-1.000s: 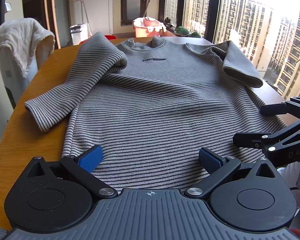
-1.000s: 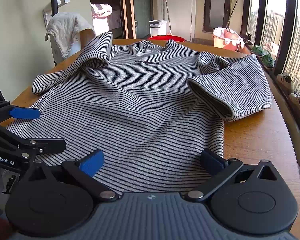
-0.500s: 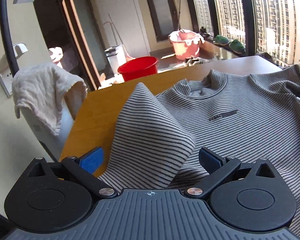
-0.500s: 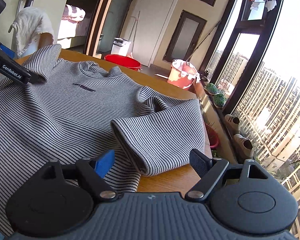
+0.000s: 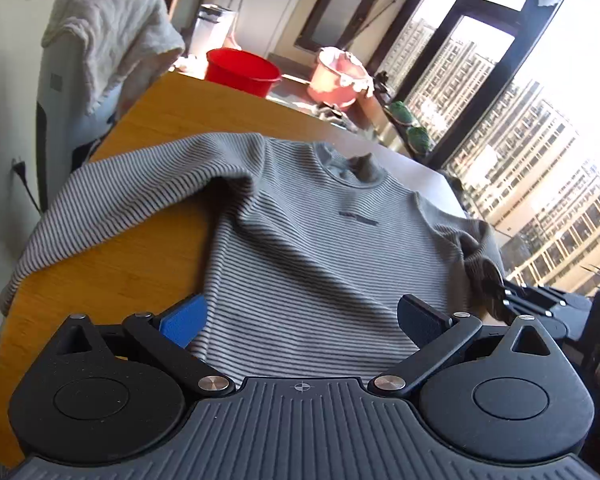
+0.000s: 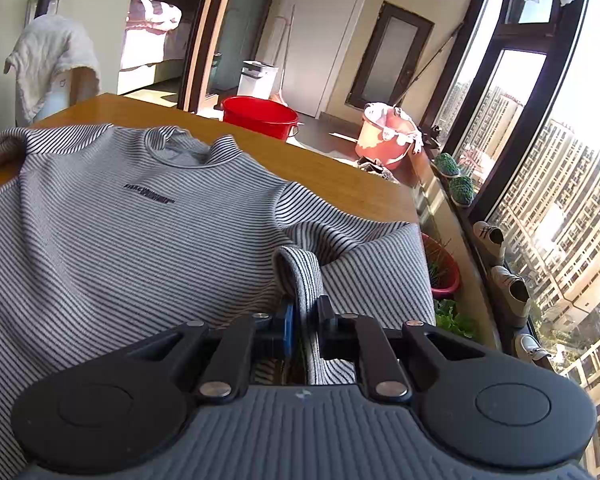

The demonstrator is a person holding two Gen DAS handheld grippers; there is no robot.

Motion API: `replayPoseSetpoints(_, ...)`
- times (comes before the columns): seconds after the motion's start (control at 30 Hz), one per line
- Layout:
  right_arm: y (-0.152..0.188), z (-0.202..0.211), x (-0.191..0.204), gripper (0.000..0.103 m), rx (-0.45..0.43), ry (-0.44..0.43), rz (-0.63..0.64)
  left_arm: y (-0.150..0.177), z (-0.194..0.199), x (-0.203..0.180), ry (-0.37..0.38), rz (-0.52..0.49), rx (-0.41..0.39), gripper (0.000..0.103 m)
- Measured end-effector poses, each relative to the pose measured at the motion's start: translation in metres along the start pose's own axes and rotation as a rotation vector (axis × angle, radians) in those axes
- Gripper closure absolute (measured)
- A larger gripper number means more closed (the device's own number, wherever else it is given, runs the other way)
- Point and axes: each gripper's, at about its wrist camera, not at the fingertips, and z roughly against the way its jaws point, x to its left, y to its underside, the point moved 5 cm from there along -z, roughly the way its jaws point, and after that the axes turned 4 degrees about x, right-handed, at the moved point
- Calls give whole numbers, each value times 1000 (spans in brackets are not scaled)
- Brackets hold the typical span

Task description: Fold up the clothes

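Left wrist view: the striped sweater [image 5: 320, 248] lies front up across the wooden table [image 5: 112, 272], collar toward the far edge, hem toward the near edge under the camera. The left tool [image 5: 300, 320] hangs over the hem with its jaws spread wide and nothing between them; the blue pad [image 5: 184, 320] sits over the sweater's left side seam without pressing on it. The left sleeve [image 5: 112, 208] trails out toward the left edge of the table, unfolded. At the right edge of this view the right tool [image 5: 532, 304] shows only as dark linkage beside a bunched bit of cloth; its jaws cannot be read from here.

Right wrist view: the right tool [image 6: 302, 320] is clamped tight on the cuff end of the right sleeve [image 6: 308, 280], the fabric standing up in a ridge between the pads. The rest of that sleeve drapes toward the table's right edge.

By my judgement the folding has barely begun: the body is still spread flat, no fold is laid, and only the right sleeve is gripped ready to be carried across the chest. Both sleeves and the body folds remain.

Hidden: the hem and near table edge lie beneath both tool bodies, the left cuff is cut off at the picture's edge, and the chest print is too small to read.
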Motion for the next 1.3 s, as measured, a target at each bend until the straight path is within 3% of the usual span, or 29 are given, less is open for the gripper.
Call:
replayPoseSetpoints(0.13,-66,27,-71,93,-55,67,-239,36,-27,-50,23,-131,59,0)
replayPoseSetpoints(0.23,-106,50,-101,93,-113,84,-355,45,-40,-61,36,-132,86,0)
replayPoseSetpoints(0.43,-151,74,-116,93,-188,55,-461,45,-36,-50,54,-120,62,0)
replayPoseSetpoints(0.6,-167,73,-91,93,-185,-4,-455,41,-30,-37,53,-85,54,0)
replayPoseSetpoints(0.9,-220,67,-6,93,-190,-107,-370,40,-22,-17,90,-33,32,0)
replayPoseSetpoints(1.03,-237,55,32,93,-172,-145,-346,31,11,-8,158,-45,-134,0)
replayPoseSetpoints(1.13,-245,47,66,92,-147,-178,-326,23,35,3,115,-71,-264,0)
replayPoseSetpoints(1.2,-248,42,82,91,-143,-212,-330,20,42,12,67,-66,-302,0)
replayPoseSetpoints(1.23,-249,42,90,88,-153,-245,-340,19,40,17,63,-52,-297,0)
replayPoseSetpoints(1.3,-252,45,105,68,-173,-326,-357,20,36,26,56,-24,-282,0)
